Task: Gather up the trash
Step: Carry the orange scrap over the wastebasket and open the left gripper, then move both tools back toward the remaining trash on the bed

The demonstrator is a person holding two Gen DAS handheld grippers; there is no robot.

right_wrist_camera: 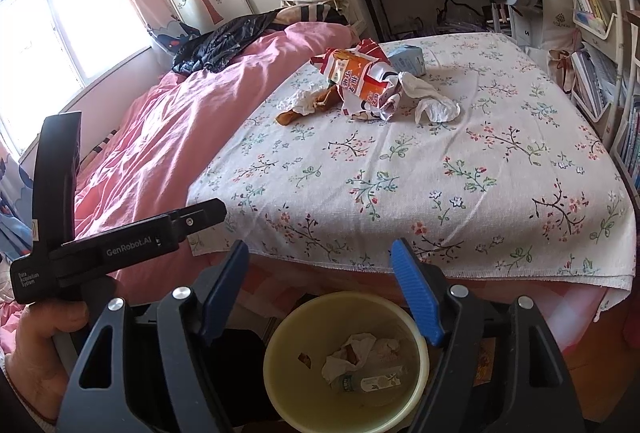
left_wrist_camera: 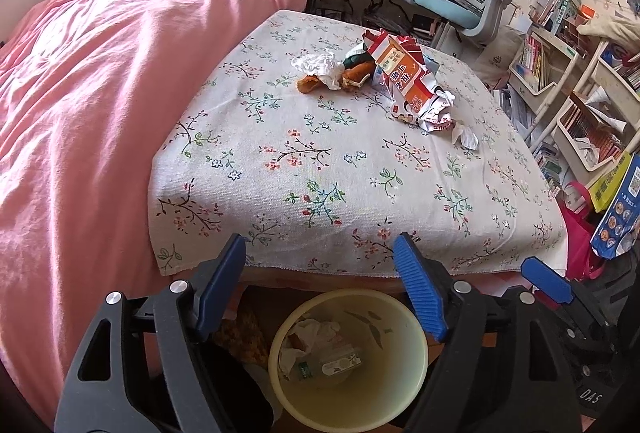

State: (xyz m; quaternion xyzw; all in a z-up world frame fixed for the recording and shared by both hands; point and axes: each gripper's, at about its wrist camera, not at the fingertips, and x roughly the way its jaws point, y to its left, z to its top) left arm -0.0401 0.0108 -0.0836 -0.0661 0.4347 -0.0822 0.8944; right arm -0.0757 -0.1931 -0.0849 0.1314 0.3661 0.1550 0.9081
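Both the left gripper (left_wrist_camera: 320,285) and right gripper (right_wrist_camera: 320,285) hover with jaws apart and empty above the pale yellow plastic bin (left_wrist_camera: 416,337) below the tabletop's near edge, ready for the crumpled orange snack wrappers (left_wrist_camera: 404,73) near the far edge.

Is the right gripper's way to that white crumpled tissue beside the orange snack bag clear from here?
Probably yes. The right gripper is open and empty over the bin, and only bare floral cloth lies between it and the tissue. The tissue sits far across the table, so a long forward reach.
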